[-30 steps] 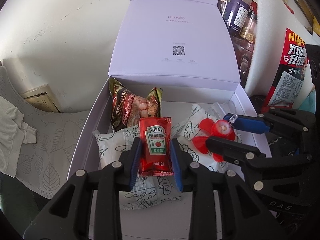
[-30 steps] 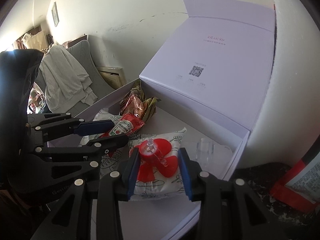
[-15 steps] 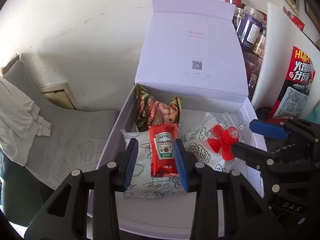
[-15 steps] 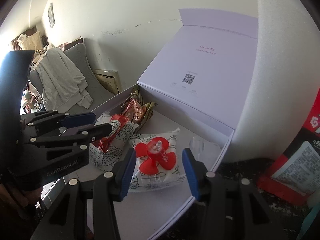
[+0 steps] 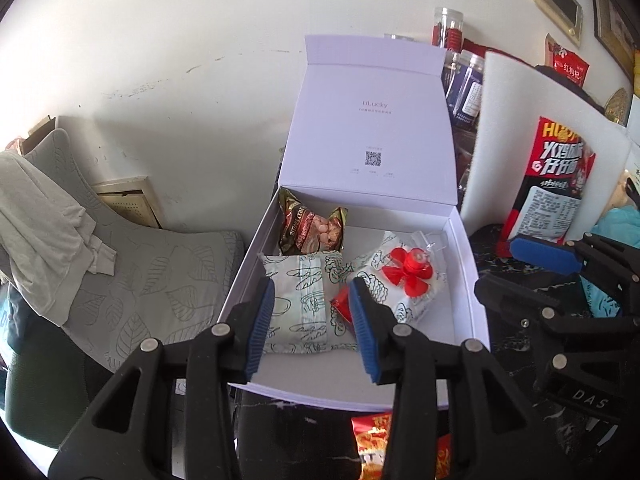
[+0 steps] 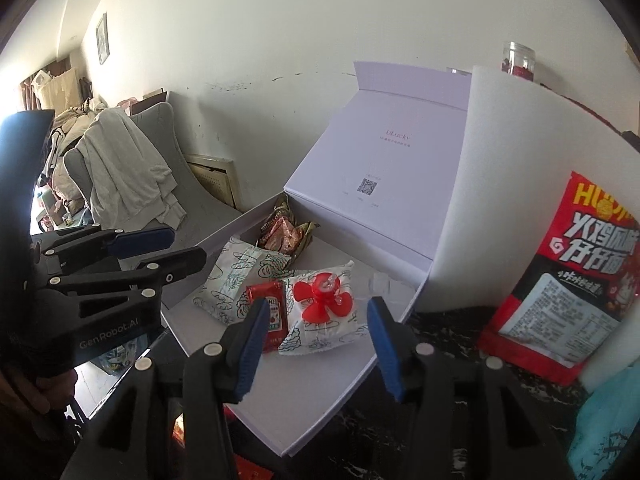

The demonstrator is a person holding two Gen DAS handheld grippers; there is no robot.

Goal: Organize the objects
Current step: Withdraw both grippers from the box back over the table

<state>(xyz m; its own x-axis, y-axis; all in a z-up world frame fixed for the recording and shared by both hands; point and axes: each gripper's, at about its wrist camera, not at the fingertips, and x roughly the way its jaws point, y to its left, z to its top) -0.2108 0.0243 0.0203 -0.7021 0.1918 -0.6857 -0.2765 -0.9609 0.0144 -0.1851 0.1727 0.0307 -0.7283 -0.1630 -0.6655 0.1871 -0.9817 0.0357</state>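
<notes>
An open white box (image 5: 466,280) (image 6: 336,384) holds a peanut snack bag (image 5: 312,228) (image 6: 282,232), two white printed packets (image 5: 300,304) (image 6: 232,276), a red ketchup sachet (image 5: 341,307) (image 6: 274,312) and a red toy fan (image 5: 408,270) (image 6: 324,300) on the right packet. My left gripper (image 5: 312,328) is open and empty above the box's front. My right gripper (image 6: 316,344) is open and empty, in front of the fan. Each gripper shows in the other's view, the right gripper (image 5: 532,268) at the box's right and the left gripper (image 6: 168,248) at its left.
The box lid (image 5: 372,132) stands upright at the back. A white foam board (image 5: 532,148) and a red noodle bag (image 5: 556,184) (image 6: 572,276) stand right of the box. Jars (image 5: 448,32) are behind. A grey chair with a white garment (image 5: 44,216) is left. A red packet (image 5: 376,444) lies in front.
Both grippers opened, let go of the ketchup sachet and the toy fan, and drew back from the box. The sachet now lies between the two white packets.
</notes>
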